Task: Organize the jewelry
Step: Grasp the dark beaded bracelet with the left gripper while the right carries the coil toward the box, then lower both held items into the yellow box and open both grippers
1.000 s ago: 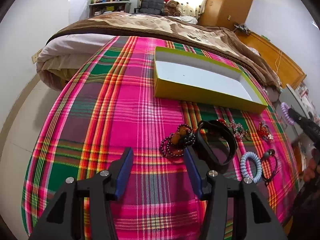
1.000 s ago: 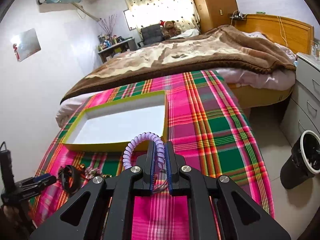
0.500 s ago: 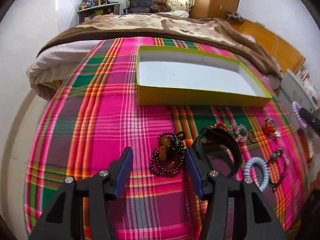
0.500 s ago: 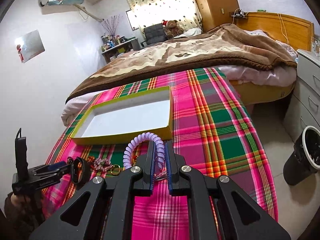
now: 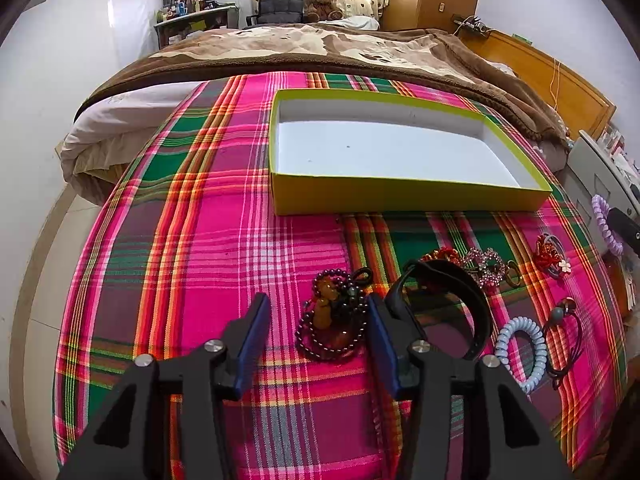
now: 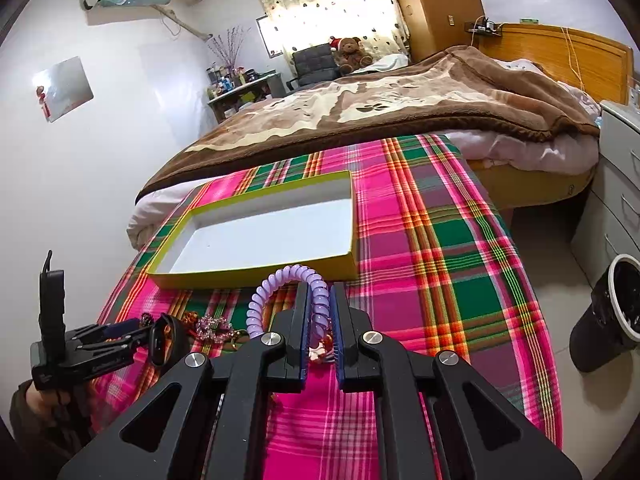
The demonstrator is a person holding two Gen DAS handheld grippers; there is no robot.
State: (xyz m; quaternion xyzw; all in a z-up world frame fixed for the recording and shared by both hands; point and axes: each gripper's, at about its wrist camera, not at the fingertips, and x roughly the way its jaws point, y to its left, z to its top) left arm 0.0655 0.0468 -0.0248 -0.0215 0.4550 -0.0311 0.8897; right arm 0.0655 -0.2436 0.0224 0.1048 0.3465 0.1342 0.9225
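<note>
Left wrist view: the left gripper (image 5: 318,338) hangs over the pink-and-green plaid cloth (image 5: 192,248) with its jaws spread wide and nothing between the pads. A dark purple beaded bracelet with a small brown bear charm (image 5: 334,326) lies just ahead, between the fingertips and nearer the right-hand one. A black curved band (image 5: 452,304) sits just outside the right-hand jaw. Farther out on that side lie a pale blue spiral hair tie (image 5: 520,350), a pink sparkly ornament (image 5: 486,266) and a red bow trinket (image 5: 550,254). The shallow yellow-green cardboard box with a white floor (image 5: 404,196) stands well ahead of the jaws and holds nothing.

Right wrist view: the right gripper (image 6: 320,320) is clenched on a lilac spiral hair tie (image 6: 288,292), which arches up and out to the left of the jaws. The box lies just ahead and to the left.

Risks, as I judge them: the springy coil is pinched on one side only, so it could twist free before it reaches the box. If the left gripper closes as it stands, its right-hand finger could snag the black band along with the beads.
</note>
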